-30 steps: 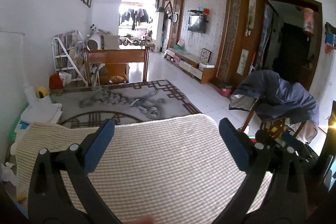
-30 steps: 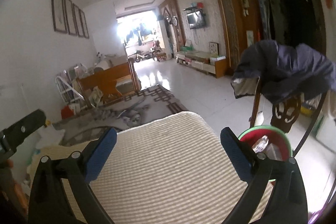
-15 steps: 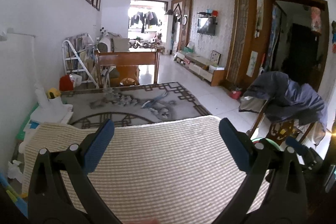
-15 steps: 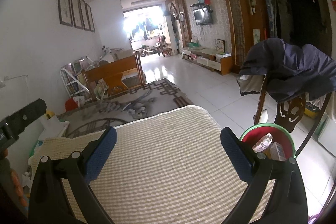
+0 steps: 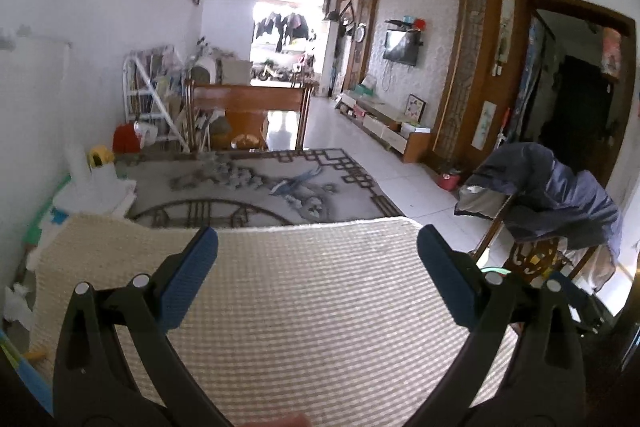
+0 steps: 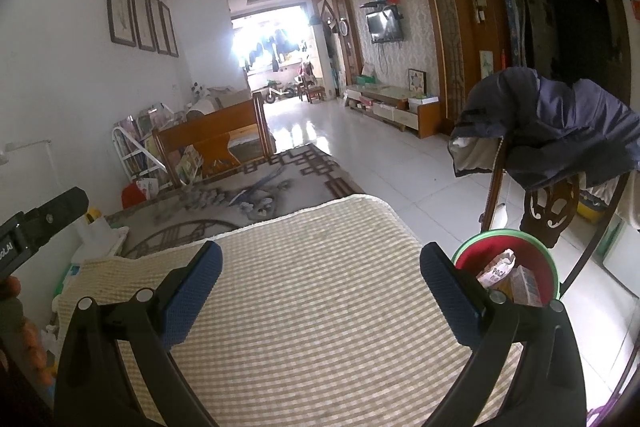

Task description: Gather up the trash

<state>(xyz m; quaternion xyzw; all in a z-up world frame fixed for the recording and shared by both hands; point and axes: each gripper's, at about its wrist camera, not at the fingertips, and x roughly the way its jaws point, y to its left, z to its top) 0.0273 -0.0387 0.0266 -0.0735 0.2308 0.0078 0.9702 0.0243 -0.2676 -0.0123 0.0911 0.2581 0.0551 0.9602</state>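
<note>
A red bin with a green rim (image 6: 540, 259) stands on the floor at the right edge of the checked tablecloth (image 6: 312, 307). It holds a crumpled snack bag (image 6: 498, 267) and a small carton (image 6: 526, 285). My right gripper (image 6: 318, 267) is open and empty above the cloth, its right finger just left of the bin. My left gripper (image 5: 318, 257) is open and empty above the same cloth (image 5: 300, 307). Only a sliver of the bin's green rim (image 5: 494, 270) shows in the left wrist view. White crumpled paper (image 5: 16, 307) lies off the cloth's left edge.
A wooden chair draped with a dark jacket (image 6: 560, 139) stands right behind the bin. A patterned grey surface (image 5: 248, 187) lies beyond the cloth. White boxes (image 5: 96, 187) sit at the left by the wall. A wooden bench (image 6: 216, 143) and tiled floor (image 6: 380, 163) lie farther off.
Both views have drawn back and tilted slightly; the bin's contents now show more fully in the right view. Both grippers stay open and empty.
</note>
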